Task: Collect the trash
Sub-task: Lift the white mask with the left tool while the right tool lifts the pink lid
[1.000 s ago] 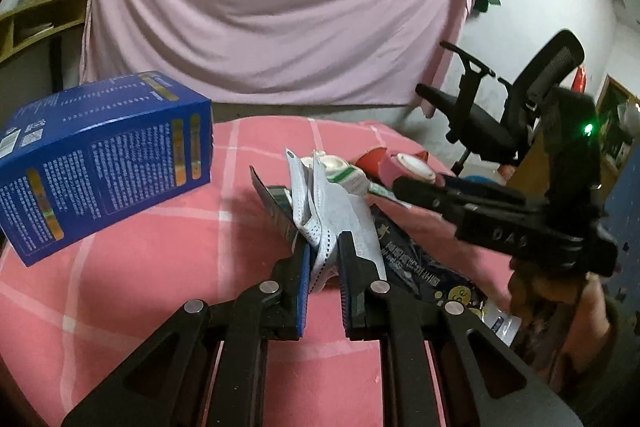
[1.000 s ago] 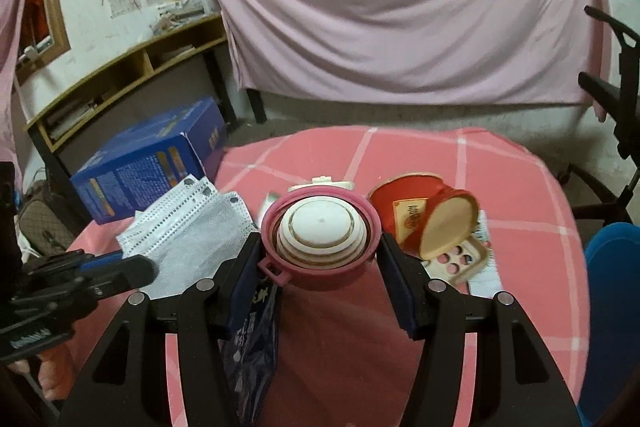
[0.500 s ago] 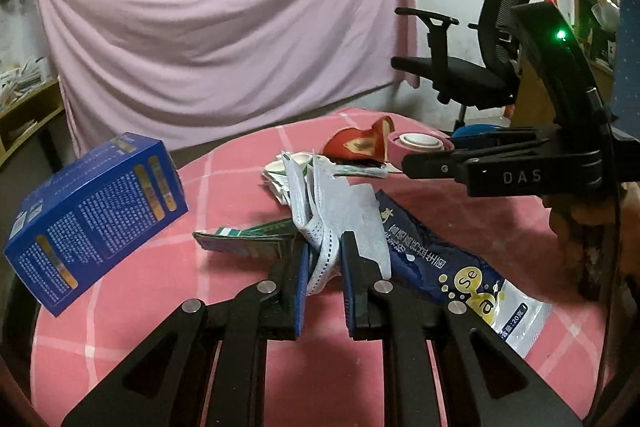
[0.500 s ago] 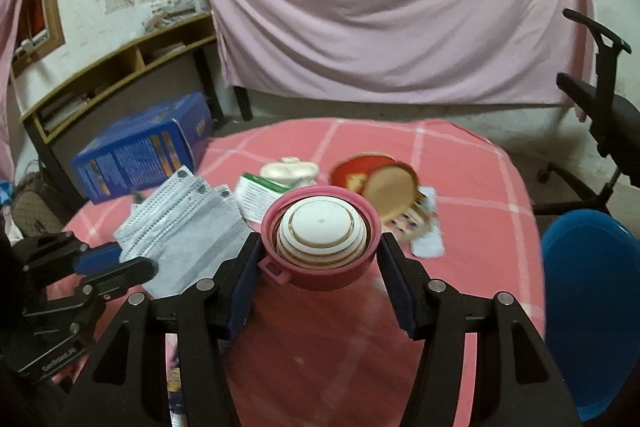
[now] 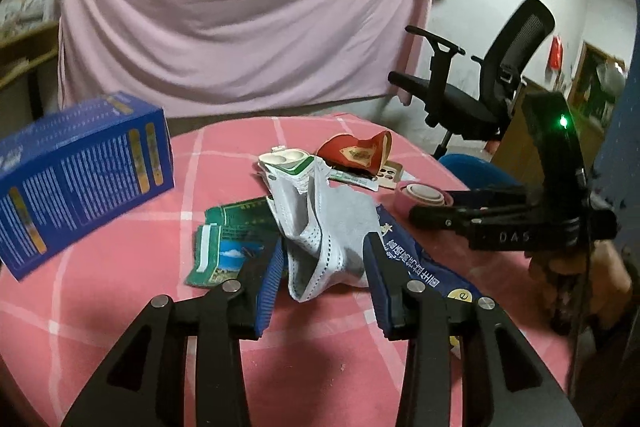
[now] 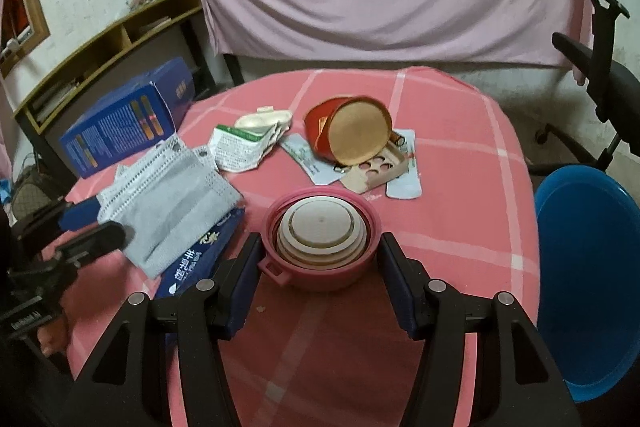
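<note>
A bundle of grey-white face masks (image 5: 320,235) slumps on the pink checked table (image 5: 120,267) between the fingers of my left gripper (image 5: 325,247). Its jaws are opening and the pads stand off the masks. From the right wrist view the masks (image 6: 168,203) lie partly over a dark blue packet (image 6: 200,255), with the left gripper (image 6: 100,223) at their left edge. My right gripper (image 6: 320,247) is shut on a pink collapsible cup (image 6: 320,231) with a cream lid, held just above the cloth. The left wrist view shows that cup (image 5: 420,193) in the right gripper (image 5: 428,205).
More litter lies mid-table: a red round tin (image 6: 352,131) on its side, a torn green-white carton (image 6: 240,147), flat sachets (image 6: 404,183) and a green packet (image 5: 228,239). A blue box (image 6: 128,119) overhangs the left edge. A blue bin (image 6: 588,267) and an office chair (image 5: 480,87) stand to the right.
The left jaws have spread apart and the masks, pinched before, now sag loose between them. The right gripper has sunk towards the table with the pink cup; more of the blue bin shows.
</note>
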The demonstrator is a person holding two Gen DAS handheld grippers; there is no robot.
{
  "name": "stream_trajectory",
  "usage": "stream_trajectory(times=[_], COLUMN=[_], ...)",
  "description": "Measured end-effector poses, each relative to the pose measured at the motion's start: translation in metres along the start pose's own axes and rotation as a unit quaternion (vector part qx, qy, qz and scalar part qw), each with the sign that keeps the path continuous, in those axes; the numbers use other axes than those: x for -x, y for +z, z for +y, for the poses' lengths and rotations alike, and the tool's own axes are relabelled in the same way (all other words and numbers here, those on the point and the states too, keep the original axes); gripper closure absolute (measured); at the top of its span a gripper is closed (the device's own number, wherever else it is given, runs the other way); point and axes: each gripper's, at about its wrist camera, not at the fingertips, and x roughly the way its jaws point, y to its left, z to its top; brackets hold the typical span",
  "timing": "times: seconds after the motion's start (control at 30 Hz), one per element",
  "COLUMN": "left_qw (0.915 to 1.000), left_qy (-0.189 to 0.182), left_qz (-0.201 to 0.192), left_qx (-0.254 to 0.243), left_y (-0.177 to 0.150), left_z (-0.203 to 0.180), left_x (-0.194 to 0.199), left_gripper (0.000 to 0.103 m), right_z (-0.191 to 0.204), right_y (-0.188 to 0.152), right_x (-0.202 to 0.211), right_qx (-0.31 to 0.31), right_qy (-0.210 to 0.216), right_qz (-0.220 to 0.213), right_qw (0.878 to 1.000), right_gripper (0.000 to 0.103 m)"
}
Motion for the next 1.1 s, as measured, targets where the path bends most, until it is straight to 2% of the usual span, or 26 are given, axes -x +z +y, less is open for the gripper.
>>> stream_trajectory(times=[0.1, 0.13, 0.17, 0.27, 0.4, 0.53, 0.67, 0.8, 0.9, 1.1], left_qw=[0.9998, 0.9997, 0.9996, 0.9994, 0.9986, 0.9942, 0.9892, 0.991, 0.9929, 0.9931], left_qy=[-0.006, -0.007, -0.008, -0.009, -0.008, -0.033, -0.05, -0.025, -0.007, 0.011], left_qz=[0.002, 0.002, 0.003, 0.002, -0.03, -0.065, -0.079, -0.067, -0.045, -0.016], left_qx=[0.018, 0.023, 0.026, 0.032, 0.043, 0.079, 0.113, 0.113, 0.11, 0.116], left_y=[0.001, 0.002, 0.002, 0.002, 0.003, 0.005, 0.005, 0.004, 0.002, 0.001], left_z=[0.006, 0.007, 0.008, 0.01, 0.012, 0.023, 0.035, 0.034, 0.03, 0.033], left_x=[0.003, 0.004, 0.005, 0.008, 0.019, 0.033, 0.041, 0.04, 0.032, 0.025], left_gripper=[0.07, 0.073, 0.084, 0.091, 0.092, 0.092, 0.092, 0.092, 0.092, 0.092], right_z=[0.0, 0.0, 0.0, -0.002, -0.004, -0.001, -0.001, -0.006, -0.004, 0.015], right_y=[0.0, 0.0, 0.0, 0.0, 0.001, 0.001, 0.001, 0.001, 0.0, -0.005], right_x=[0.0, 0.0, -0.001, -0.002, -0.002, 0.001, 0.007, 0.019, 0.03, 0.029], right_qx=[0.001, 0.001, 0.0, -0.006, -0.011, -0.006, -0.011, -0.024, -0.018, 0.007], right_qy=[-0.001, 0.0, 0.001, 0.005, 0.008, 0.009, 0.011, 0.017, 0.045, 0.087], right_qz=[0.002, 0.003, 0.004, 0.006, 0.005, -0.002, -0.021, -0.051, -0.069, -0.041], right_qw=[1.0, 1.0, 1.0, 1.0, 1.0, 1.0, 1.0, 0.998, 0.996, 0.995], right_gripper=[0.046, 0.046, 0.046, 0.046, 0.046, 0.046, 0.047, 0.046, 0.046, 0.047])
